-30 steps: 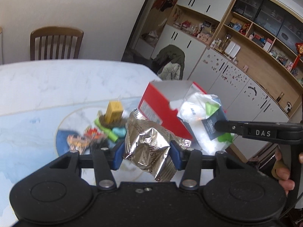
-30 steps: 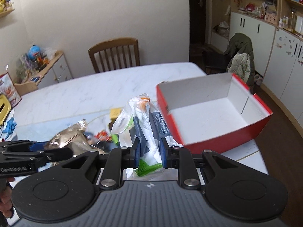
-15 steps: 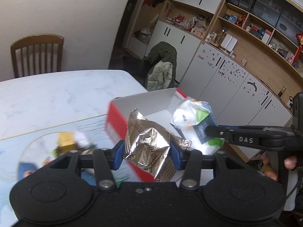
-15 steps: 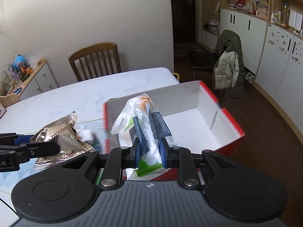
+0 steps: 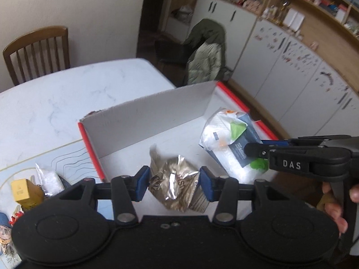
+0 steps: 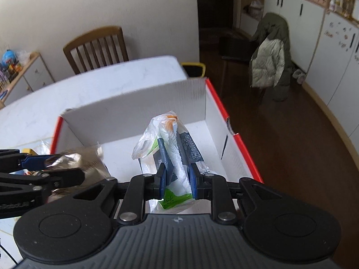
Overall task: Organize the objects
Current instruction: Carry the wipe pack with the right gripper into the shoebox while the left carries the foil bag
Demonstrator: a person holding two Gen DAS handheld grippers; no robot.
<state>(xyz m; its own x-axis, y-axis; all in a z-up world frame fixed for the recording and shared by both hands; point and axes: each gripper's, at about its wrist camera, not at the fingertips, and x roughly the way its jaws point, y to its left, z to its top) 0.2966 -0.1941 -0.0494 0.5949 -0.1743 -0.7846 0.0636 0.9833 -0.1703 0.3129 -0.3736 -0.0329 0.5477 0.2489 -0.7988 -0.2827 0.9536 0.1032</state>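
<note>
While both claws hang over the box, each one has a bag pinched tight between its two blue pads. The left claw (image 5: 174,185) is squeezed on a shiny foil snack bag (image 5: 175,186), and that bag sits right between the pads, crumpled, with its top corner poking up and away from the claw. Straight under it and ahead of it is the white floor of the red box (image 5: 154,143). The right claw (image 6: 178,180) is clamped on a clear plastic bag of tissues (image 6: 172,148). This bag is long, and its long way points forward from the claw, out over the middle of the box. The left claw is nearer the left wall of the box, and the right claw is nearer the right wall. So each bag only needs to go down, I think, and then be let go. The box looks bare inside; nothing lies on its floor that I can see. More small things wait on the table (image 5: 67,94) outside the left wall: a yellow block (image 5: 24,192) and a small white packet (image 5: 50,178).
</note>
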